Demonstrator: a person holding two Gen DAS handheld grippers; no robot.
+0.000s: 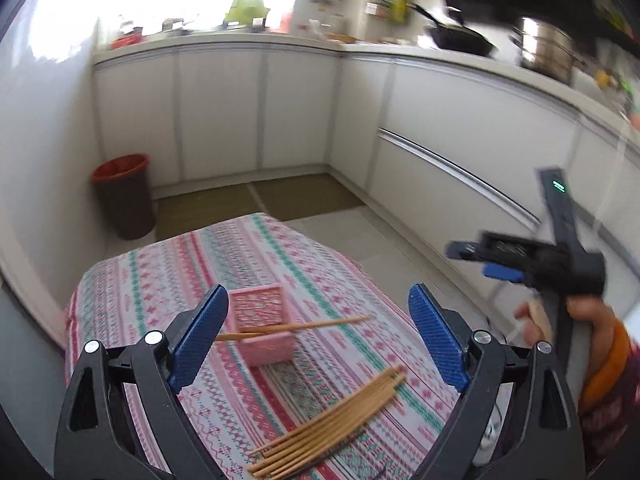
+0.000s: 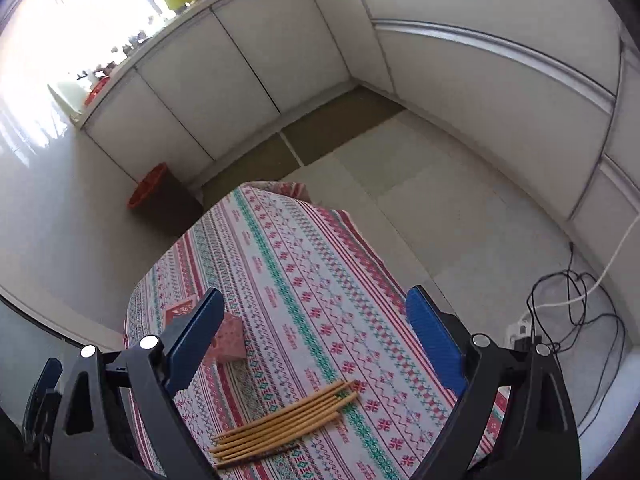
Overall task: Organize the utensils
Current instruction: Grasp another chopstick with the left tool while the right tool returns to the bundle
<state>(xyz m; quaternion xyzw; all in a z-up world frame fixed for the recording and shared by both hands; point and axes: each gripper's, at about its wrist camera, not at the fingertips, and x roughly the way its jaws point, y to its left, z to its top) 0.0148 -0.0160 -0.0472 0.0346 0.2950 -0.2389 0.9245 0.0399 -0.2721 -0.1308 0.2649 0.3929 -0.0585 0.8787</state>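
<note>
1. Left wrist view only: the right gripper (image 1: pixel 474 260) seen from outside at the right edge, blurred, held in a hand (image 1: pixel 576 316) with an orange cuff. Kitchen counter behind carries a black wok (image 1: pixel 460 40) and a steel pot (image 1: pixel 548 52). Brown bin with a red liner (image 1: pixel 122 196) stands upright by the cabinets.
2. Right wrist view only: black cables (image 2: pixel 576 308) and a white cord on the floor to the right of the table, next to a white power strip (image 2: pixel 518 328). The bin (image 2: pixel 160 196) shows here too, tilted by the lens.
3. Container: pink perforated basket (image 1: pixel 264 320) on the patterned tablecloth (image 1: pixel 288 256), lying on its side, I think. Two chopsticks (image 1: pixel 304 325) are in it, and their ends stick out past the rim toward the right. In the right wrist view the basket (image 2: pixel 228 340) is half hidden behind the left finger; contents cannot be seen there.
4. Loose bundle of bamboo chopsticks (image 1: pixel 332 424) lies flat on the cloth, near edge, well apart from the basket. Same bundle (image 2: pixel 288 420) in the right view, low between the fingers but not touched.
5. Left gripper (image 1: pixel 316 340): jaws spread wide, nothing gripped; basket sits beyond the left finger.
6. Right gripper (image 2: pixel 316 340): jaws spread wide, empty, above the cloth.
</note>
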